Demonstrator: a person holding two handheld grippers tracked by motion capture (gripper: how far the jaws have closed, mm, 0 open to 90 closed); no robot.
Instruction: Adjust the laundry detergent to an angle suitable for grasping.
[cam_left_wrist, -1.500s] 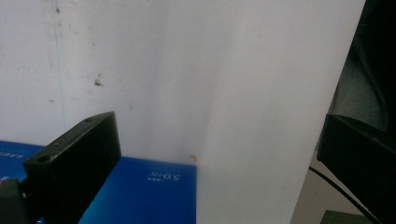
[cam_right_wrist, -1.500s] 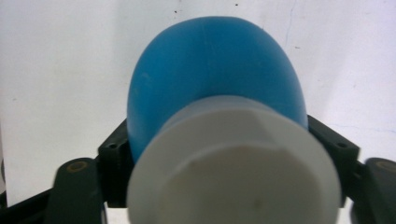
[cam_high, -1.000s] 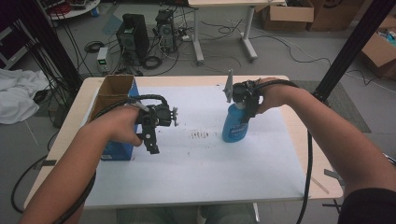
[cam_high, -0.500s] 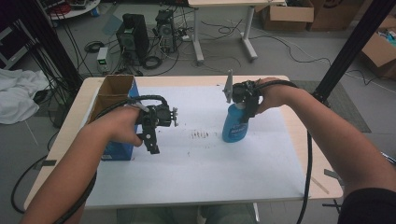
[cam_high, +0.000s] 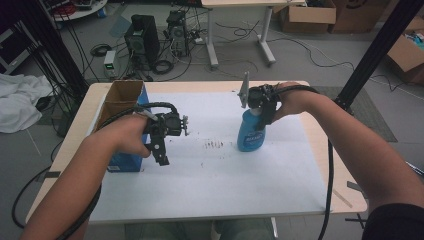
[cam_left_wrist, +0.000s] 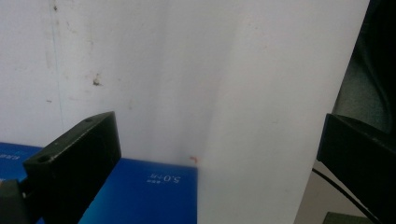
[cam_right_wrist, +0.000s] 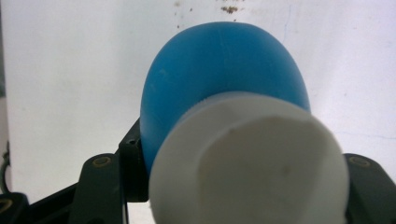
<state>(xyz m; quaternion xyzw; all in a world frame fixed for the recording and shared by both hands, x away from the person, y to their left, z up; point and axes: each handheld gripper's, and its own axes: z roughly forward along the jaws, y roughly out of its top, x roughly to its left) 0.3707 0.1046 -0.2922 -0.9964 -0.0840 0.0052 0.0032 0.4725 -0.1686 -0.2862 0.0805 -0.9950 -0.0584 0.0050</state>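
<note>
1. Hovering over the left part of the table (cam_high: 210, 195), the left gripper (cam_high: 159, 152) points down beside the blue box (cam_high: 122, 161), which stands at the left edge. Its fingers (cam_left_wrist: 74, 163) stand wide apart with nothing between them, just white table sheet and a corner of the box below. The left forearm comes in from the near left, wrist bent so the gripper hangs nearly straight down.
2. Between the hands, a patch of dark specks (cam_high: 215, 145) lies on the sheet.
3. On the right, the right gripper (cam_high: 260, 112) has just been closing its fingers on the neck of the blue bottle (cam_high: 251, 132), below its white cap (cam_right_wrist: 252, 163); the bottle stands upright right of centre. The arm reaches in from the near right, hand level at the bottle's top.
4. The step looks like securing the bottle. Next would likely be lifting it straight up, which calls for a firm, steady grip.
</note>
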